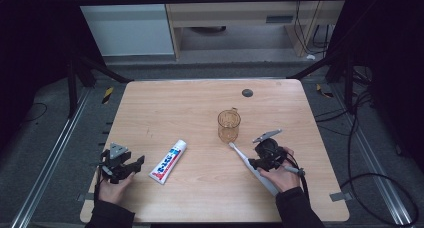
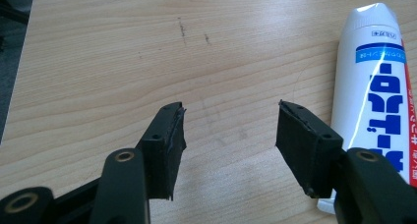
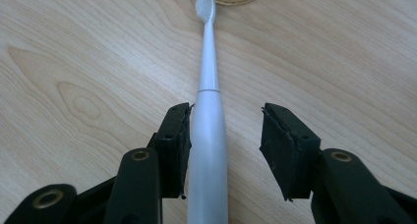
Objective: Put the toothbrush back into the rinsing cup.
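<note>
Nothing is lifted yet: your right tongs straddle the toothbrush lying flat on the counter beside the cup, apart and not clamped, while your left tongs gape empty near the toothpaste.

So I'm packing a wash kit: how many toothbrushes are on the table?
1. The white toothbrush lies on the table at the near right, between the right gripper jaws, its bristle end by the amber cup. None seems hidden.
</note>
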Demonstrator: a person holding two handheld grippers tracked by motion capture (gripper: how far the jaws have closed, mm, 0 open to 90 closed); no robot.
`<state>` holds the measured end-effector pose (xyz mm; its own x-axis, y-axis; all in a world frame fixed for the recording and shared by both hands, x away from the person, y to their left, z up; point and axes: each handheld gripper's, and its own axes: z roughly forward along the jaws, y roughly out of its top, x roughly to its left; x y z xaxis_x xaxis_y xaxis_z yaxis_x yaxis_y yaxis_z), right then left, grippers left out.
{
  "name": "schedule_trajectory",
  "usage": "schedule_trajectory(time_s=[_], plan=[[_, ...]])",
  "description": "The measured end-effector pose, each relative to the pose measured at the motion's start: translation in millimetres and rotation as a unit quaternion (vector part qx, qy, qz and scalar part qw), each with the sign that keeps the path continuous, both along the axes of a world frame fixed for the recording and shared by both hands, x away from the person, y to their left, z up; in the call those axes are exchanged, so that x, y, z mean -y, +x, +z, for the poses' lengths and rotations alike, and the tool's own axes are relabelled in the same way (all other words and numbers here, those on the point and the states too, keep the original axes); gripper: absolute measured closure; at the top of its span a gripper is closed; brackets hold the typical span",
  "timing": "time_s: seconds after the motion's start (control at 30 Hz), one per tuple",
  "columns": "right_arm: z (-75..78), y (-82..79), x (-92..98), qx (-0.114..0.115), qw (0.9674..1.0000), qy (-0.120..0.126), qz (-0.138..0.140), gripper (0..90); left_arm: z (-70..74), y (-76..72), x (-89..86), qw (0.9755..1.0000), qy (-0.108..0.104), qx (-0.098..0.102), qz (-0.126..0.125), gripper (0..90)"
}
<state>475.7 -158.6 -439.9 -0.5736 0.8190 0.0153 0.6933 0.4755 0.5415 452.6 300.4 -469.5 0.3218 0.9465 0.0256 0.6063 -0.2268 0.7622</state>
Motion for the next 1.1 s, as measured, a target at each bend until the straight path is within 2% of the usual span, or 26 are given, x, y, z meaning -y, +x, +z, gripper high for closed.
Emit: schedule_trajectory(time_s=[0.57, 1.1], plan=[[-14.6, 6.4, -7.9, -0.036, 0.9989, -0.025, 0.014, 56.3, 0.3, 0.1, 0.1, 1.0000, 0.007, -0.003, 0.000, 42.6], [-26.6, 13.2, -12.4, -0.062, 0.9975, -0.032, 0.015, 58.3, 0.1, 0.4, 0.1, 0.9999, 0.009, -0.004, -0.001, 42.6]])
